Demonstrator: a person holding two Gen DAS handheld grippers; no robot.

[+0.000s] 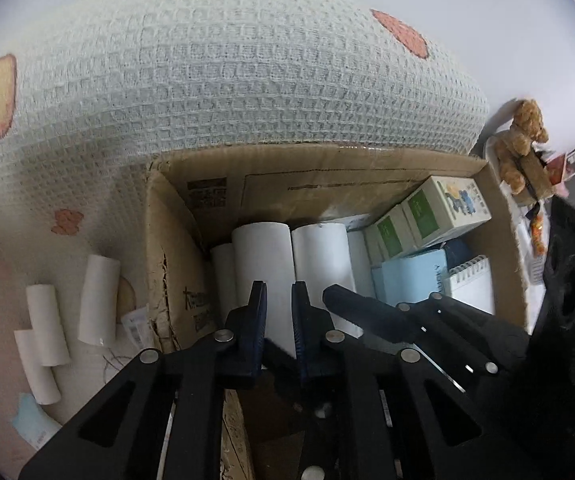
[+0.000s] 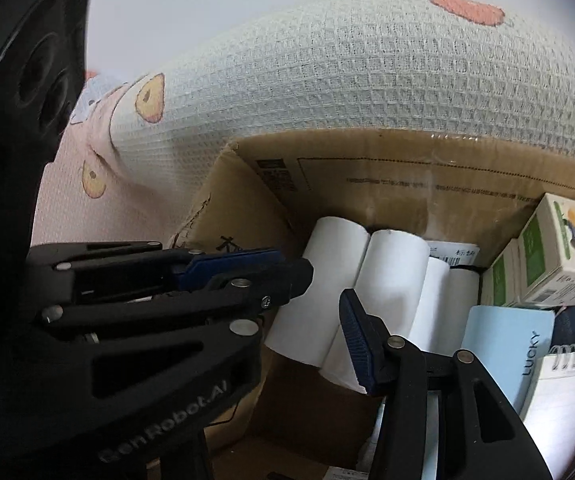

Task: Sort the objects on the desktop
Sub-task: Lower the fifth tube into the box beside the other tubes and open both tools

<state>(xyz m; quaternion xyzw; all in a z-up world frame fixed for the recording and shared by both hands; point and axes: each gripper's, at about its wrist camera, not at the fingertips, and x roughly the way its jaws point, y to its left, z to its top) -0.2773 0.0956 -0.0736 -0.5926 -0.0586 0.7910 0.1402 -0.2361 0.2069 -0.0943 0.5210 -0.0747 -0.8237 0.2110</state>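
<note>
Rolls [image 1: 263,280] lie in the box [image 1: 175,264]; my left tongs [image 1: 279,312] hang nearly closed, empty, above; right tongs [image 2: 327,300] half-open, empty, for sorting.

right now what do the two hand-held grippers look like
Both are matte black plastic linkages with triangular cut-outs and round silver pivot pins. The left hand-held gripper has dark blue ribbed pads on its fingers; white lettering on its body reads "GenRobot.AI". The right hand-held gripper has the same blue ribbed pad on its finger. No cables, sleeves or hands are visible.
</note>
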